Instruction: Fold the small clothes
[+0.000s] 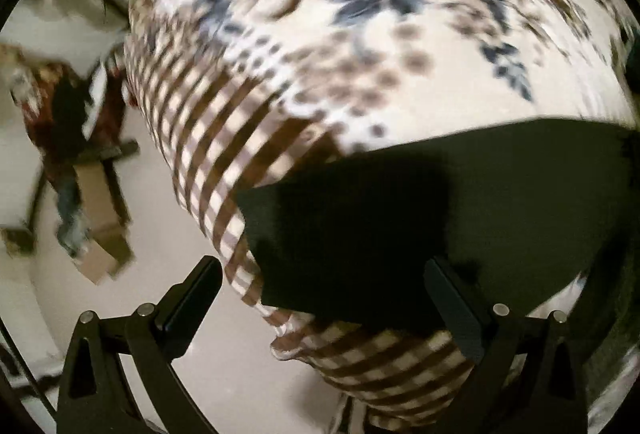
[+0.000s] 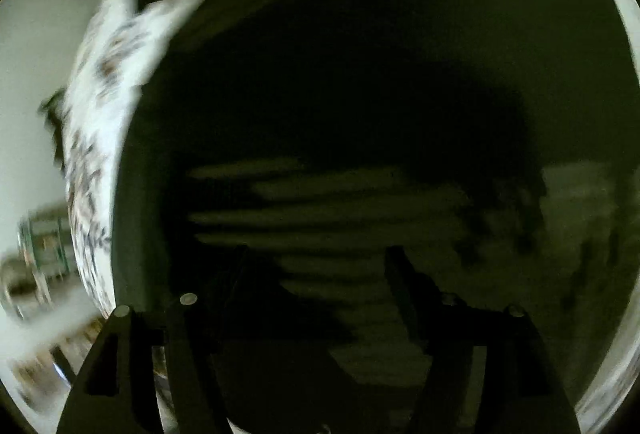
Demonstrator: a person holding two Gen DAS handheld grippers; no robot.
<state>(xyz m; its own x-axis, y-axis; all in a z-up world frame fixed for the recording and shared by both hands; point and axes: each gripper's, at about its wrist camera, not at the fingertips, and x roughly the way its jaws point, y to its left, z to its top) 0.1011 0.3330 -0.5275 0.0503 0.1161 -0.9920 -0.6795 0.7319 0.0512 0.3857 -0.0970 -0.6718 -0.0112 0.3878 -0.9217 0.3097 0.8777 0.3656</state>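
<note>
Presently: 1 dark green garment (image 1: pixel 460 202), 2 grippers.
Garment lay on floral bedspread (image 1: pixel 360 34), near its checked left edge; left gripper (image 1: pixel 324 274) and right gripper (image 2: pixel 316 258) both spread apart, holding nothing.

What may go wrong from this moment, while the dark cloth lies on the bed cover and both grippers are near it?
The left gripper is open, with the dark green cloth between its fingers near the edge; closing now might also pinch the checked bed cover beneath. Both views are blurred by motion, so aim may be poor. The right gripper sits so near the cloth that its view is almost all dark, hiding where the hem lies.
</note>
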